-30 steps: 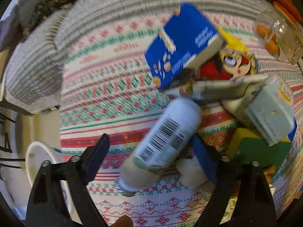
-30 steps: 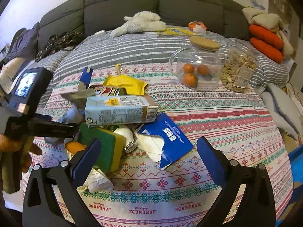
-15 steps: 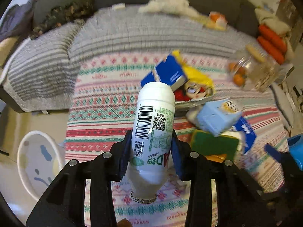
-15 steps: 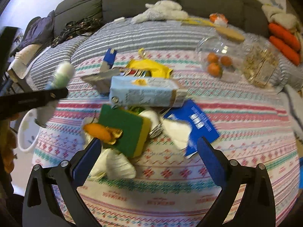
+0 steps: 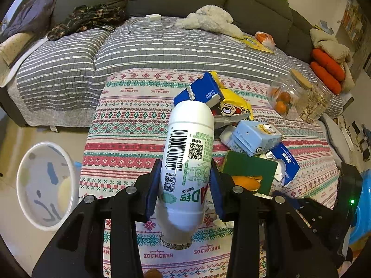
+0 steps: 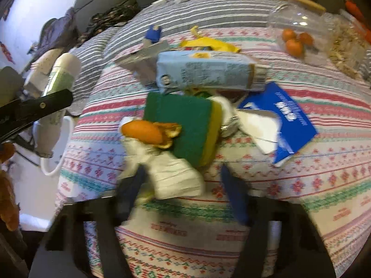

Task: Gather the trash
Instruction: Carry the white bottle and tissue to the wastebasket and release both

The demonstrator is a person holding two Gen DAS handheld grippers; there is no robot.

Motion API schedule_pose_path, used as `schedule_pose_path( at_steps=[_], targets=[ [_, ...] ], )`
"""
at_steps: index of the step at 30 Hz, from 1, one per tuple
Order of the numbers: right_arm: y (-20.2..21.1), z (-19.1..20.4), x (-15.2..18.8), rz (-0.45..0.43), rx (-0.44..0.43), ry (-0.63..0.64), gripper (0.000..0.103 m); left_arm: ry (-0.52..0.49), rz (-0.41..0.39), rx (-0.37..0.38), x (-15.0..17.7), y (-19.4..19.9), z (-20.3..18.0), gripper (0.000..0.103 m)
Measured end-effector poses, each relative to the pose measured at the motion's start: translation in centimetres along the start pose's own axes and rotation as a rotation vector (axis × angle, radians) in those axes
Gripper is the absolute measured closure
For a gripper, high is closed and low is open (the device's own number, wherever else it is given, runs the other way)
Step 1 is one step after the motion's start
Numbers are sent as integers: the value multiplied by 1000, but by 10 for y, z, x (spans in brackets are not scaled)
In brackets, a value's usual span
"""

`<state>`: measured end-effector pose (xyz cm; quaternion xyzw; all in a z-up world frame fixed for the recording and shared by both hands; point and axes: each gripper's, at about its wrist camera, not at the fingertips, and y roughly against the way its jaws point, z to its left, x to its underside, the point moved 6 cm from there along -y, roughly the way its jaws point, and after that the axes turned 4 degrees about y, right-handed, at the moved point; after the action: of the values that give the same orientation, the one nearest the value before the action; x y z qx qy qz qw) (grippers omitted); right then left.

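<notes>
A: Trash lies heaped on a patterned cloth covering the surface (image 5: 129, 139). What sits farthest left?

B: On the floor, left of the surface, a white bin (image 5: 44, 185) stands open, a few scraps inside. Next comes the left gripper (image 5: 183, 185), jaws closed on a white bottle (image 5: 187, 153), gripping its labelled middle. The bottle is lifted off the cloth, its cap end toward the camera.

A: How will that bottle handle?

B: It looks like light, thin plastic, probably empty. The smooth label could slip, so the mid-body hold seems sensible; squeezing harder would likely dent it.

A: And further right?

B: The heap itself: a torn dark blue box (image 5: 204, 90) at the back, a yellow snack wrapper (image 5: 234, 106) beside it, a pale blue carton (image 6: 206, 73) lying on its side, a green and yellow sponge (image 6: 185, 127) with orange peel (image 6: 143, 131) resting on it, and crumpled white paper (image 6: 176, 176) nearest the right gripper (image 6: 183, 185).

A: What is the right one doing?

B: Its jaws stand wide apart, one each side of the crumpled paper, holding nothing. That view is blurred. The paper is soft and weightless; pinching its bulk should do. The carton is stiffer and best taken across its narrow sides.

A: Anything at the far right?

B: A flattened blue packet (image 6: 289, 125), then a clear jar (image 5: 289, 97) with small orange fruits, which looks like no trash.
</notes>
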<state>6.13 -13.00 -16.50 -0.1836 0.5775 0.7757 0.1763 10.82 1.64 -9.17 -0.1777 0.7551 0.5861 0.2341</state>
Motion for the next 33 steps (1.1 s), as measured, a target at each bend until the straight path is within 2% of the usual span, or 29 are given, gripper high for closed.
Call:
schedule_pose_path(
  at_steps=[2, 3, 6, 19, 26, 33],
  targets=[
    [2, 4, 0, -5, -29, -5, 68, 2, -7, -1, 0, 3, 3, 66],
    [3, 5, 0, -6, -42, -2, 79, 4, -12, -2, 0, 6, 4, 66],
    [11, 10, 1, -25, -57, 3, 82, 16, -30, 0, -1, 13, 11, 66],
    [67, 39, -4, -206, -71, 76, 83, 80, -81, -17, -1, 43, 54, 66],
    [74, 67, -15, -258, -84, 108, 83, 148, -101, -76, -3, 56, 95, 66],
    [68, 119, -31, -293, -154, 145, 83, 236, -97, -168, -4, 62, 147, 65]
  ],
)
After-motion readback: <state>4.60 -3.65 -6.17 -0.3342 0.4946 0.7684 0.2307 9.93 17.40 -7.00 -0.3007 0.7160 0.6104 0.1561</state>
